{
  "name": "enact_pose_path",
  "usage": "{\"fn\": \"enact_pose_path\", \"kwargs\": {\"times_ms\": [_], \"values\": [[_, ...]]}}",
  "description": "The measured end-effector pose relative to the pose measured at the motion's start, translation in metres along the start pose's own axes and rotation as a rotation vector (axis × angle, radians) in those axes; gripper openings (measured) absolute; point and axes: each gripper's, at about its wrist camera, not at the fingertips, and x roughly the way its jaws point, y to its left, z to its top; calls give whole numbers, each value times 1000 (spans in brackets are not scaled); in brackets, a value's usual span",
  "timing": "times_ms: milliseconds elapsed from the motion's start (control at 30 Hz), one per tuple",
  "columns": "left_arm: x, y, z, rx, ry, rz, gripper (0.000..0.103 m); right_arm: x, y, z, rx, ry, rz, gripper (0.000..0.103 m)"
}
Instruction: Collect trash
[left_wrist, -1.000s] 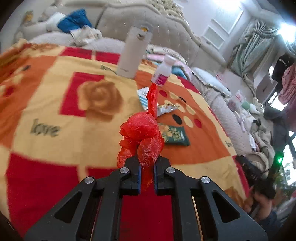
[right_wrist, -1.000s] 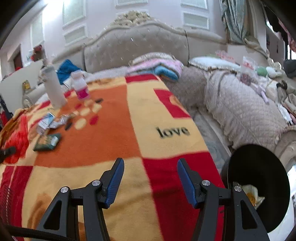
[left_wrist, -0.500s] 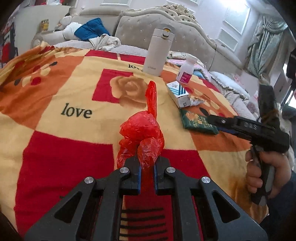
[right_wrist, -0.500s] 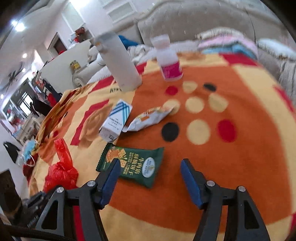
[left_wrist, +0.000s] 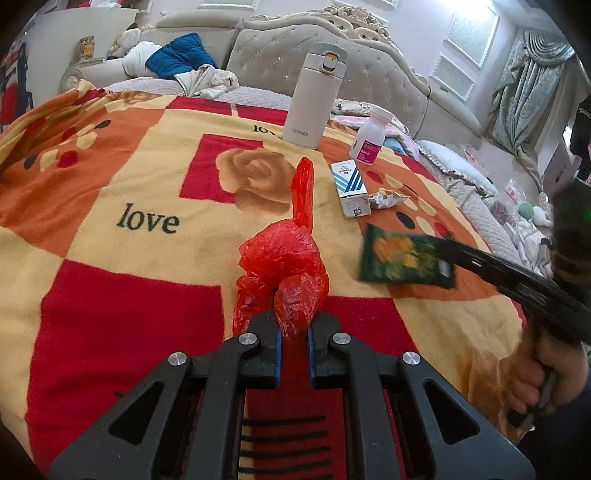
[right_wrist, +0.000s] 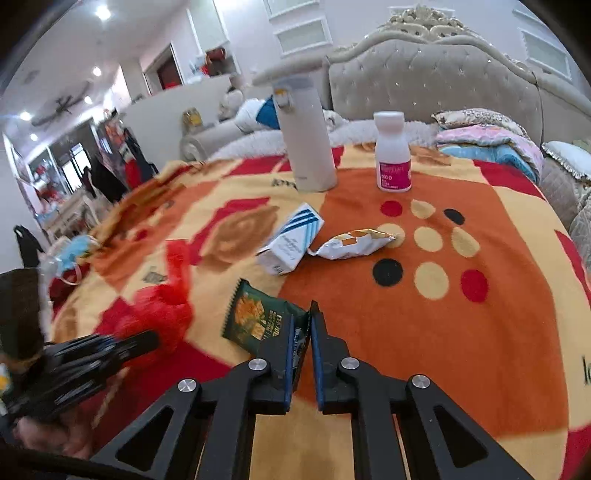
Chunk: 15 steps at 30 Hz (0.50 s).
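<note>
My left gripper is shut on a crumpled red plastic bag, held just above the patterned blanket. To its right, my right gripper reaches in from the side. A green snack packet sits in the right gripper, whose jaws are closing, with the pads pinching the packet's near edge. The packet looks blurred in the left wrist view. Beyond it lie a blue-striped white carton and a silver wrapper. The red bag shows blurred at the left of the right wrist view.
A tall white flask and a small white bottle with a pink label stand upright at the far side of the blanket. A padded headboard, pillows and folded bedding lie behind. A person's hand grips the right tool.
My right gripper swung left across the blanket to the green packet and went from wide open to pinched on its edge. My left gripper kept hold of the red bag and sank slightly.
</note>
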Motion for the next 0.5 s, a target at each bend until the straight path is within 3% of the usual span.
{"fn": "enact_pose_path", "kwargs": {"times_ms": [367,500], "values": [[-8,-4,1,-17,-2,6,7,-80,-29,-50,121,-119,15,3],[-21,-23,3,-30,4,-25,7,-105,-37,-56,139,-176,26,3]]}}
